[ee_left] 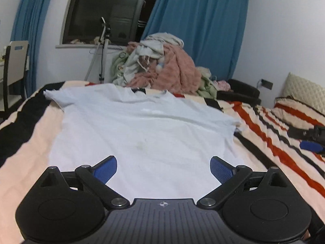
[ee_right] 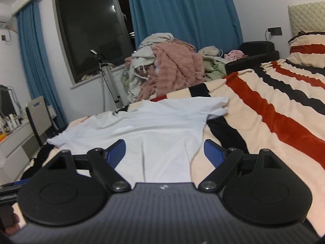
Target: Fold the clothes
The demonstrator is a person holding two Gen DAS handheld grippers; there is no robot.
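The white T-shirt (ee_left: 140, 130) lies spread flat on the striped blanket (ee_left: 270, 134) that covers the bed, hem toward the cameras, collar and both sleeves toward the far edge. Beyond that far edge of the T-shirt stands a pile of unfolded laundry (ee_left: 160, 65) against the blue curtain (ee_left: 199, 26).

Handling, as judged: the fabric looks thin, light and limp. It will drape and sag from any single hold, and it will likely drag on the fleecy blanket rather than slide. It is not fragile. A faint mark shows near the middle of the T-shirt. The sensible holds appear to be the two hem corners, or a shoulder and the hem on one side, pinched at the edge, one to each claw.

Left gripper (ee_left: 163, 167): jaws spread wide, blue pads (ee_left: 106, 169) well apart, nothing between them. It hangs just over the near hem of the T-shirt; contact with the cloth cannot be confirmed.

Right gripper (ee_right: 165, 151): likewise released and empty, jaws wide. It sits over the hem at the T-shirt's right side seam, with cloth edge and blanket both showing between its fingers.

No fold has yet been made.
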